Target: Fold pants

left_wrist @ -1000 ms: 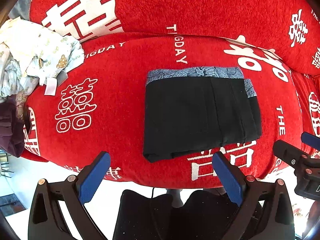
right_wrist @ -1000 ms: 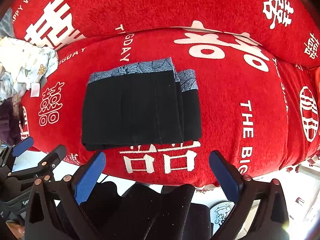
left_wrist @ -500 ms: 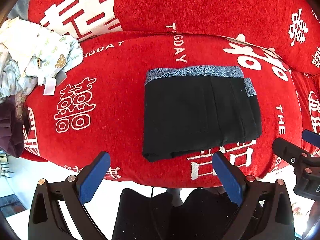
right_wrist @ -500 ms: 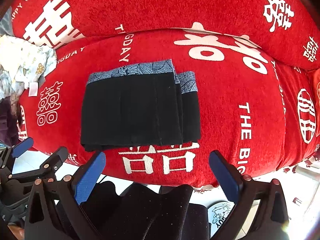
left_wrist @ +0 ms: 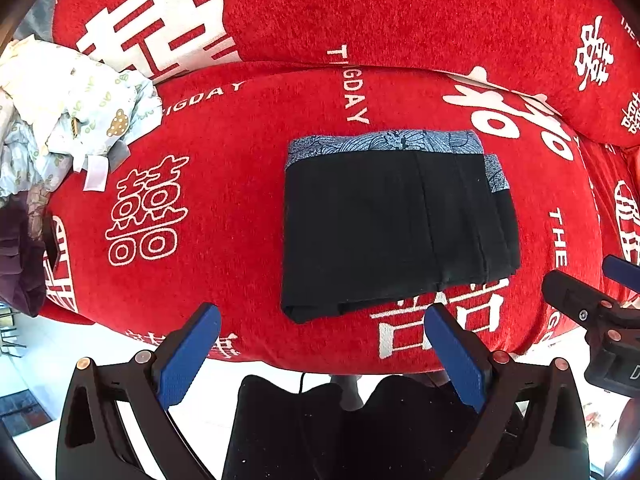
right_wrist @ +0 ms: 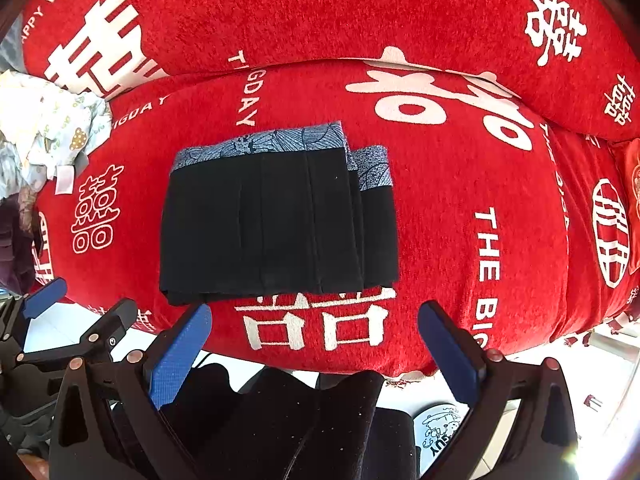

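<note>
One pair of black pants (left_wrist: 394,228) folded on the red sofa (left_wrist: 224,184) ahead of your two grippers, left gripper (left_wrist: 320,354) and right gripper (right_wrist: 314,350) both spread wide, empty, one clothes heap (left_wrist: 60,120) far left.

The folded pants (left_wrist: 396,228) lie on the sofa seat (left_wrist: 224,208), before the backrest (left_wrist: 400,12). A heap of clothes (left_wrist: 68,120) sits well to their left.
</note>
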`<state>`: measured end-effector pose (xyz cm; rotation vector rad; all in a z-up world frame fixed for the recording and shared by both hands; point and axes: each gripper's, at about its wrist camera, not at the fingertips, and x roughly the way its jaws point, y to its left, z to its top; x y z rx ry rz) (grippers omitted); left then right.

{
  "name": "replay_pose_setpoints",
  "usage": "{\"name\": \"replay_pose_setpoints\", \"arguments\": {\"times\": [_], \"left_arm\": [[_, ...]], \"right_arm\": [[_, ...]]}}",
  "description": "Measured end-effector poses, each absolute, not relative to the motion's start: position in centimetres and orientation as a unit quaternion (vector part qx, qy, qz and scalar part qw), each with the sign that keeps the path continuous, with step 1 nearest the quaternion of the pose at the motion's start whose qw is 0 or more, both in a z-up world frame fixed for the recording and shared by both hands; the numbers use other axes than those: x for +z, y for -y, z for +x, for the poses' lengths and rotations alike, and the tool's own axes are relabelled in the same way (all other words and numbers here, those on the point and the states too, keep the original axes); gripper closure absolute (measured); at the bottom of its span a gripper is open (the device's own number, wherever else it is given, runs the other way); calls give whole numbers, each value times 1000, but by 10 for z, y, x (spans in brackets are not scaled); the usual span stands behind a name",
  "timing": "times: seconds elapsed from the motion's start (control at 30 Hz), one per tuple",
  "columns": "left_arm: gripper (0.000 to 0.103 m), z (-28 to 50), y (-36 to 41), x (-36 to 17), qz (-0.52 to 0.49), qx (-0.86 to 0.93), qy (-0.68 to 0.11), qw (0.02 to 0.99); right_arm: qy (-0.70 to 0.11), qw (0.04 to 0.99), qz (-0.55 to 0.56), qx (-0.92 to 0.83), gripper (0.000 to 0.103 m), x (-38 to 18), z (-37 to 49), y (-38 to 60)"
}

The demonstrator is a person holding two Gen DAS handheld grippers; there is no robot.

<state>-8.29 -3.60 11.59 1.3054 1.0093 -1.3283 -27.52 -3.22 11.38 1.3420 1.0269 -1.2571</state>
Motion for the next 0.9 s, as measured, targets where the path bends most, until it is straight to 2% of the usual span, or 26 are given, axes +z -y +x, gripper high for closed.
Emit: {"name": "replay_pose_setpoints", "arguments": {"times": [0.9], "left_arm": [[1, -84, 38, 118, 545, -551, -412, 478]], "right_arm": [[-430, 497, 545, -521, 0, 116, -276, 33]]}}
